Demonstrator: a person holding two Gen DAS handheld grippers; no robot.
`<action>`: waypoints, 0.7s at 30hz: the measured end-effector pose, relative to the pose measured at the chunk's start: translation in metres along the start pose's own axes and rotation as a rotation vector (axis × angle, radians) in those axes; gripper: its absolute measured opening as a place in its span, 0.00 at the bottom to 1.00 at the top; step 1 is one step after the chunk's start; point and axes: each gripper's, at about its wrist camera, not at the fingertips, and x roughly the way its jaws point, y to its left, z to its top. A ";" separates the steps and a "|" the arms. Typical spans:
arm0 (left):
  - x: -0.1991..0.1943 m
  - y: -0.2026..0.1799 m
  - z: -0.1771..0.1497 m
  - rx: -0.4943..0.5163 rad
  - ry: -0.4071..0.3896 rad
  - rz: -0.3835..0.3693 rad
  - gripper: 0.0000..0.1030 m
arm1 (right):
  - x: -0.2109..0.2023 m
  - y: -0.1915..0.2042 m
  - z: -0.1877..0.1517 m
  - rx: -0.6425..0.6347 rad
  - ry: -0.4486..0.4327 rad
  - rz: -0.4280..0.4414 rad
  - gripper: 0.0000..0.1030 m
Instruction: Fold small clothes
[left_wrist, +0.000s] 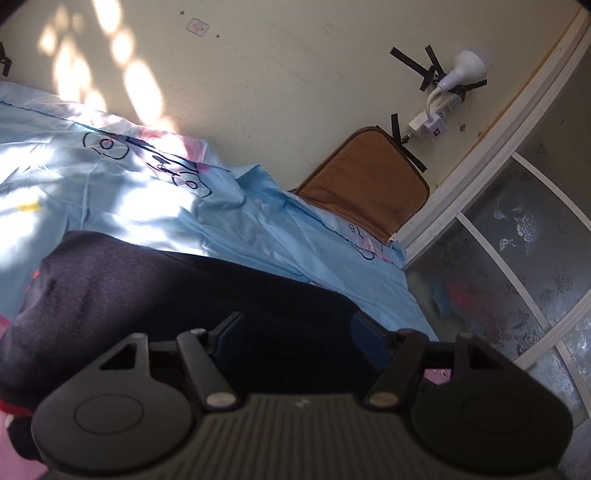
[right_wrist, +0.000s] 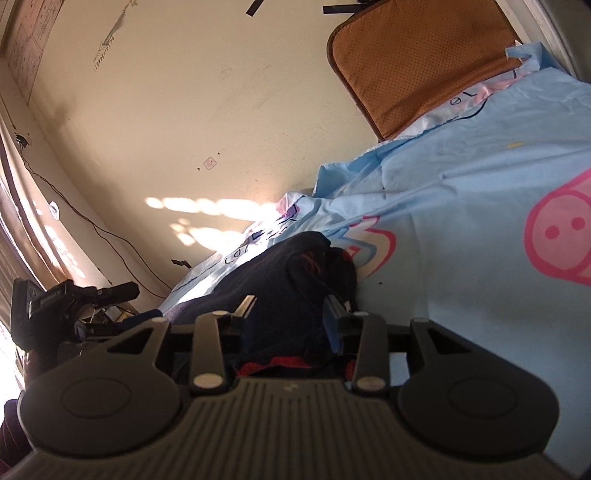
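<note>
Both grippers straddle the dark navy garment (left_wrist: 147, 288) on the blue cartoon bedsheet (left_wrist: 110, 192): left gripper (left_wrist: 295, 332) spread wide, right gripper (right_wrist: 290, 314) spread too, cloth bunched between its fingers, running ahead

Ahead of the left gripper, a cream wall (left_wrist: 280, 92) carries dappled sunlight, black tape strips (left_wrist: 410, 62), a white lamp (left_wrist: 467, 68) and a power strip (left_wrist: 448, 105). A brown cushion (left_wrist: 364, 184) leans there, on the pale-blue cartoon bedsheet (left_wrist: 155, 199); frosted floral glass panels (left_wrist: 517, 240) stand rightward.
</note>
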 end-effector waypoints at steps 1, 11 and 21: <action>0.006 -0.006 0.001 0.012 0.012 -0.009 0.63 | -0.004 -0.001 0.000 -0.002 -0.013 -0.003 0.52; 0.082 -0.038 -0.010 0.081 0.190 -0.037 0.64 | 0.007 -0.019 -0.006 0.073 0.062 -0.019 0.60; 0.089 -0.043 0.006 0.108 0.254 0.049 0.62 | 0.043 0.006 -0.015 0.065 0.159 -0.001 0.39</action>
